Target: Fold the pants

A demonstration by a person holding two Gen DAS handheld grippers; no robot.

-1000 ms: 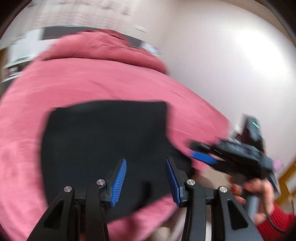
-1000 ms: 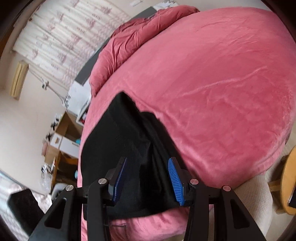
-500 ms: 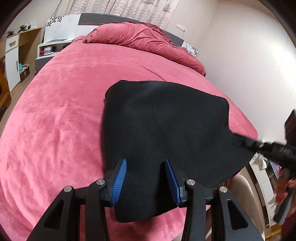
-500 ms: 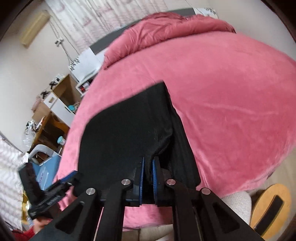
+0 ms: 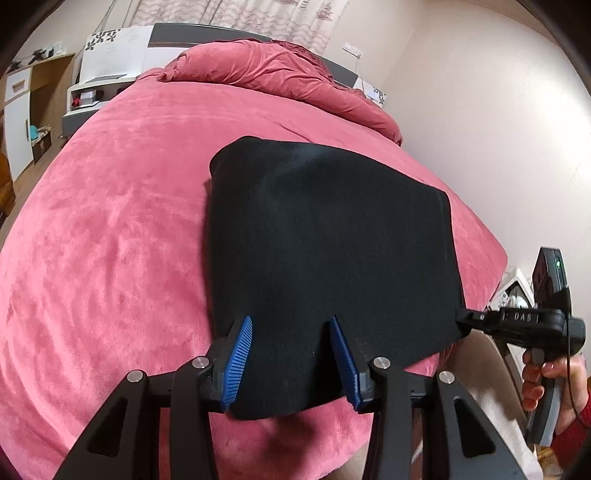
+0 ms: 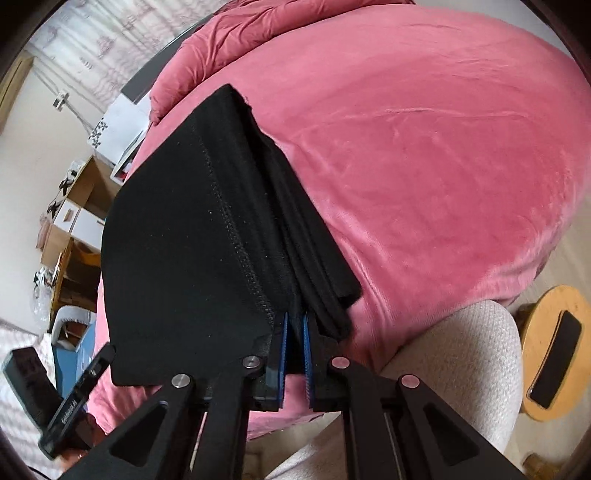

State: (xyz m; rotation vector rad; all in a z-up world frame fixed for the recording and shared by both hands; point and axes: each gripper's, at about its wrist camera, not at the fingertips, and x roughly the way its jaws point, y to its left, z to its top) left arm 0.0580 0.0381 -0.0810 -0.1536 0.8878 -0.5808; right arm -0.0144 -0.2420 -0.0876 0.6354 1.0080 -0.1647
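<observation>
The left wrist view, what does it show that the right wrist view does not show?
Only the left wrist view: the hand that holds the right gripper at the corner of the pants, and the left gripper with its jaws open.

Only the right wrist view: the stacked layers at the pants' edge, the right gripper's jaws shut on the fabric, and a round wooden stool.

Both: the black pants on the pink bed.

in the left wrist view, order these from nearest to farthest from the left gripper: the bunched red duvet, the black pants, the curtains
1. Black pants: right at the left gripper, the near edge lying between its open fingers.
2. Bunched red duvet: piled at the far end of the bed, beyond the pants.
3. Curtains: on the back wall, behind the duvet.
</observation>
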